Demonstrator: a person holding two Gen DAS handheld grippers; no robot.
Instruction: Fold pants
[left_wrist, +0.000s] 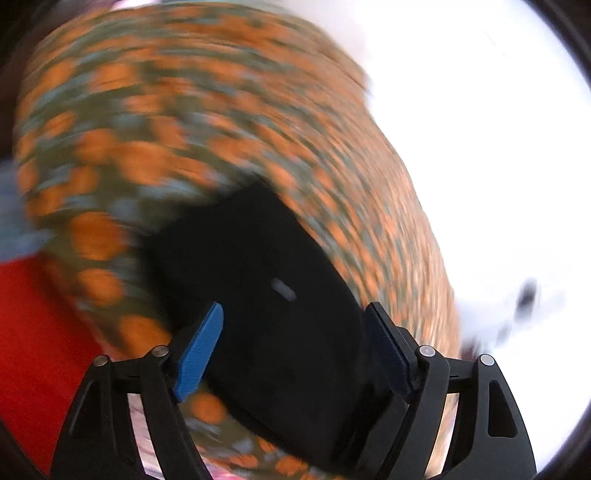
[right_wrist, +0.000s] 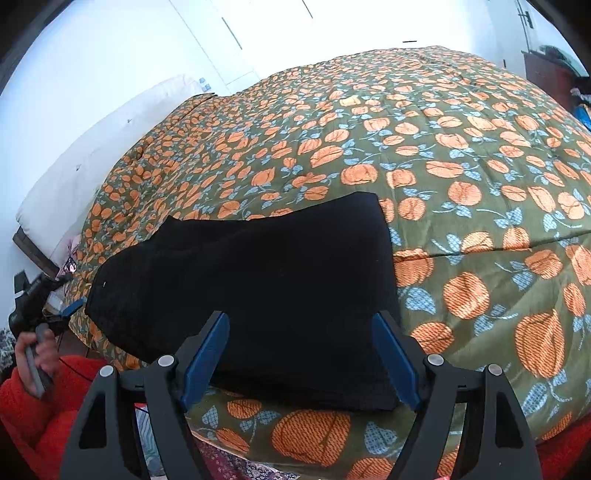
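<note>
The black pants (right_wrist: 255, 280) lie folded into a compact rectangle on the bed near its front edge. My right gripper (right_wrist: 301, 321) is open and empty, hovering just above the near edge of the pants. My left gripper (left_wrist: 295, 314) is open and empty, with the pants (left_wrist: 258, 295) showing between its fingers; that view is badly motion-blurred. The left gripper (right_wrist: 70, 308) also shows at the far left of the right wrist view, held in a hand beside the bed's left side, apart from the pants.
The bed is covered by an olive quilt with orange pumpkins (right_wrist: 461, 184). A white headboard cushion (right_wrist: 96, 162) stands at the left wall. A red fuzzy sleeve (right_wrist: 33, 402) is at lower left. A dark wooden cabinet (right_wrist: 546, 77) stands at far right.
</note>
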